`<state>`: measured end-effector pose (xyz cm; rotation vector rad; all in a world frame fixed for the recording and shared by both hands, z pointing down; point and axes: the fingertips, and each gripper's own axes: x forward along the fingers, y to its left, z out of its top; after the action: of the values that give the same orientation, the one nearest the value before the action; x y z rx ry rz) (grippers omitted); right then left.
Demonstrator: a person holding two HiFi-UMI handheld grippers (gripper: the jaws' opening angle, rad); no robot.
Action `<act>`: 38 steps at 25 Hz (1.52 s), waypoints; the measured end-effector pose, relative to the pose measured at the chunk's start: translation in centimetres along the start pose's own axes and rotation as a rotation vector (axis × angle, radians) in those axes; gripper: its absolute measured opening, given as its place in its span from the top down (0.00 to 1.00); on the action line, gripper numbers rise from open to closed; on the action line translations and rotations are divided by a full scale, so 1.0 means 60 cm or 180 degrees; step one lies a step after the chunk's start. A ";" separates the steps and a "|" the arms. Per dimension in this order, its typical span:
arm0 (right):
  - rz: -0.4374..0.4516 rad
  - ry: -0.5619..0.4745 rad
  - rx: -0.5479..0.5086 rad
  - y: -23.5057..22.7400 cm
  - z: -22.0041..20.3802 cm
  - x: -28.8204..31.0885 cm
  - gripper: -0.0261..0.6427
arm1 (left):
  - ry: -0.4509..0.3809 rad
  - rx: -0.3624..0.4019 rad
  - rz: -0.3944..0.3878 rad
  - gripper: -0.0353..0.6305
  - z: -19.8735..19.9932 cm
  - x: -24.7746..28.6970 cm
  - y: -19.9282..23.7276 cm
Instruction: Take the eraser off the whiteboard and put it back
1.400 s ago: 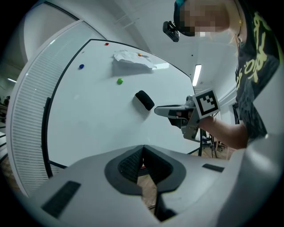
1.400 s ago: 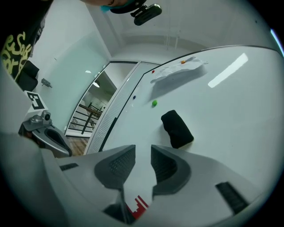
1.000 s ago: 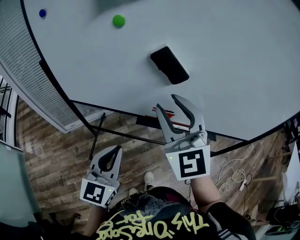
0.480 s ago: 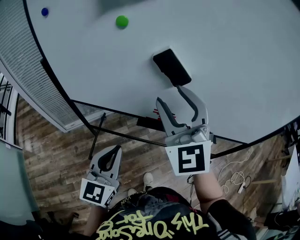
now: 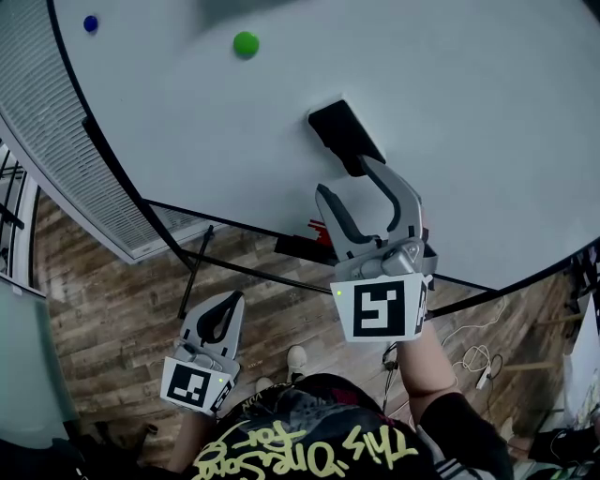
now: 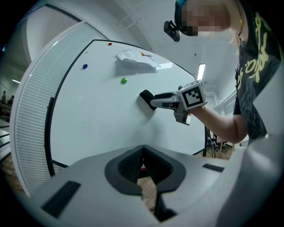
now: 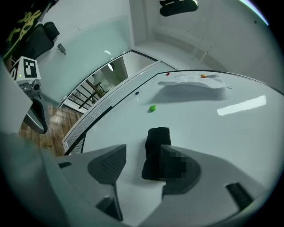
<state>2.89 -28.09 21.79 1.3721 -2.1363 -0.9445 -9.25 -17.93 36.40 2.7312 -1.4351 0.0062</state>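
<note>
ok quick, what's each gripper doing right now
left gripper: closed, empty
right gripper: fingers opening, end of the eraser between them, not gripped

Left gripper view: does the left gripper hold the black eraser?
No, the left gripper is shut on nothing; the eraser sits ahead on the whiteboard.

You're facing the whiteboard (image 5: 487, 141), which is holding the eraser (image 5: 337, 131) at center, with a green magnet (image 5: 246, 43) and a blue magnet (image 5: 90, 23) upper left.
</note>
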 end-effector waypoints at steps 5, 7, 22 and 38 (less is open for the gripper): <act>-0.0154 0.0031 0.0016 -0.013 -0.006 0.013 0.61 | 0.0010 0.0006 0.0026 0.94 0.001 0.001 0.006; -0.0183 0.0036 -0.0055 -0.015 -0.007 0.016 0.61 | 0.0012 0.0015 0.0041 0.94 0.003 0.003 0.008; -0.0381 0.0107 -0.0419 -0.049 -0.004 0.034 0.58 | -0.0045 0.0042 0.0030 0.94 0.012 0.019 0.009; -0.0618 0.0270 -0.0537 -0.056 -0.018 0.068 0.54 | -0.0057 -0.0020 0.0148 0.94 0.008 0.018 0.020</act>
<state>3.99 -33.06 20.05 1.5245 -1.8413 -1.0924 -9.64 -19.49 36.01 2.6990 -1.5003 -0.0205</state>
